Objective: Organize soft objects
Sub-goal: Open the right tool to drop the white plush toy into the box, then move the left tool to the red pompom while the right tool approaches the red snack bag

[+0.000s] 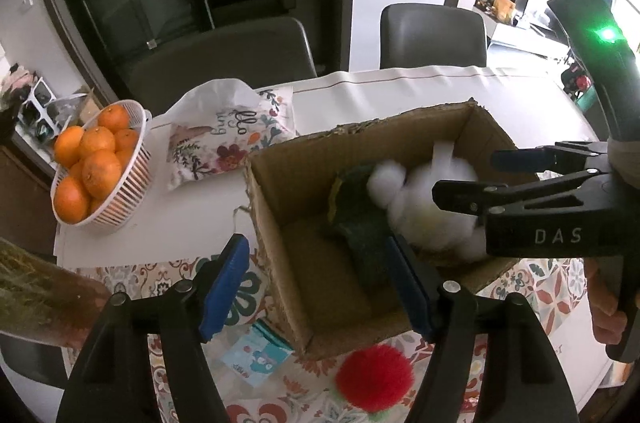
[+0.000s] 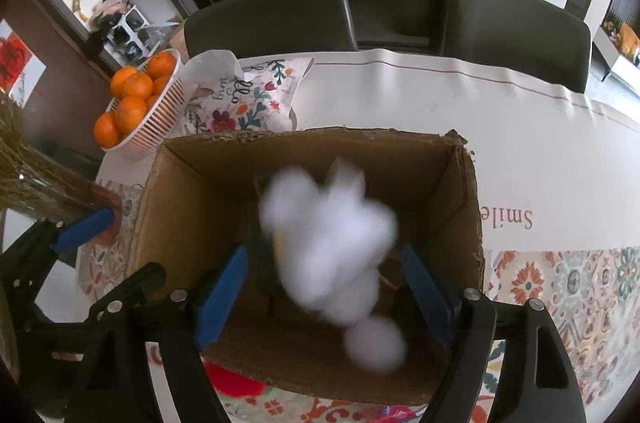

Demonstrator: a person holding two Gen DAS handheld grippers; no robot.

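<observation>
Patterned tablecloth [image 2: 580, 287]; corrugated box [image 2: 464, 207] holds blurred fluffy toy [image 2: 332, 239]; both fingers spread.

Open-topped box [image 2: 460, 191] mid-worktop [image 2: 440, 95], walls up on all four sides; entry from above only. Inside crowded: white fluffy toy [image 2: 332, 243] blurred, filling centre and right, green soft thing [image 1: 360, 223] against the left half; bare floor only at near-left corner. Right tongs [image 2: 324, 291] over the box mouth, jaws spread either side of the toy, not pressing it. Left tongs [image 1: 320, 287] straddling the near-left wall, jaws apart. Left of box: floral cushion [image 1: 228, 139], then basket of oranges [image 1: 120, 191], close together. Clear worktop behind and right of box. Red pompom [image 1: 374, 375] just beside the near wall. Chairs [image 2: 272, 19] along far edge.
</observation>
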